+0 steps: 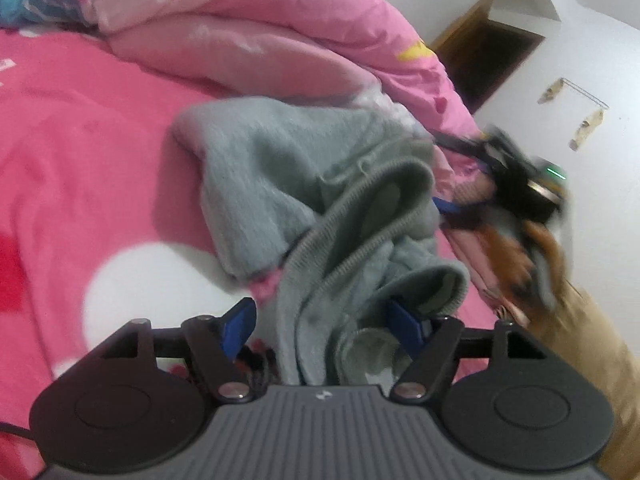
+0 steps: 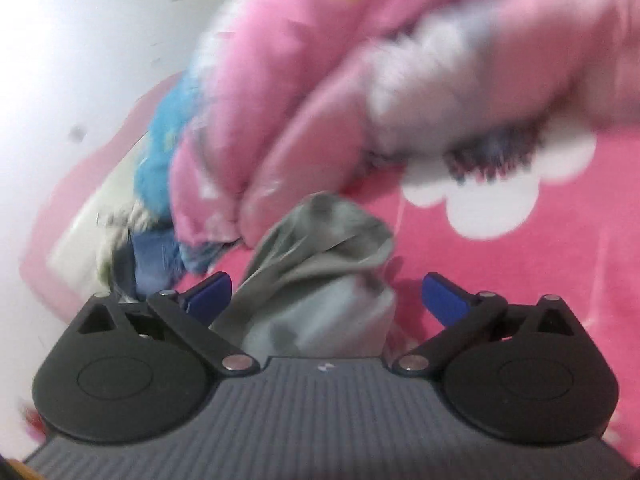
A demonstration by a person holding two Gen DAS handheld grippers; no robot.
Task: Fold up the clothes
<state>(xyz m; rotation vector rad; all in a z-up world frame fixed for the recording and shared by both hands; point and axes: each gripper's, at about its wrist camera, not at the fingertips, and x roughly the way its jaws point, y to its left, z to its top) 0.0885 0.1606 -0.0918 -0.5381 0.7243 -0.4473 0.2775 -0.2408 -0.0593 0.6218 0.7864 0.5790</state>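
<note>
A grey knit garment (image 1: 288,168) lies crumpled on the pink bed sheet (image 1: 80,140). My left gripper (image 1: 324,320) straddles its near end. A ribbed cuff touches the right finger, while the left finger stands just clear of the cloth, so the jaws are open around it. In the right wrist view, the right gripper (image 2: 324,292) is spread wide open with a fold of the grey garment (image 2: 320,248) lying loose between its fingers, touching neither pad. This view is blurred. From the left wrist view the right gripper (image 1: 460,176) shows as a dark blur at the garment's far right side.
A bunched pink quilt (image 1: 280,20) lies just behind the garment, also close ahead as the quilt (image 2: 320,80) in the right wrist view. Blue cloth (image 1: 28,0) sits at the far corner. White wall and a dark doorway (image 1: 488,56) stand beyond the bed's right edge.
</note>
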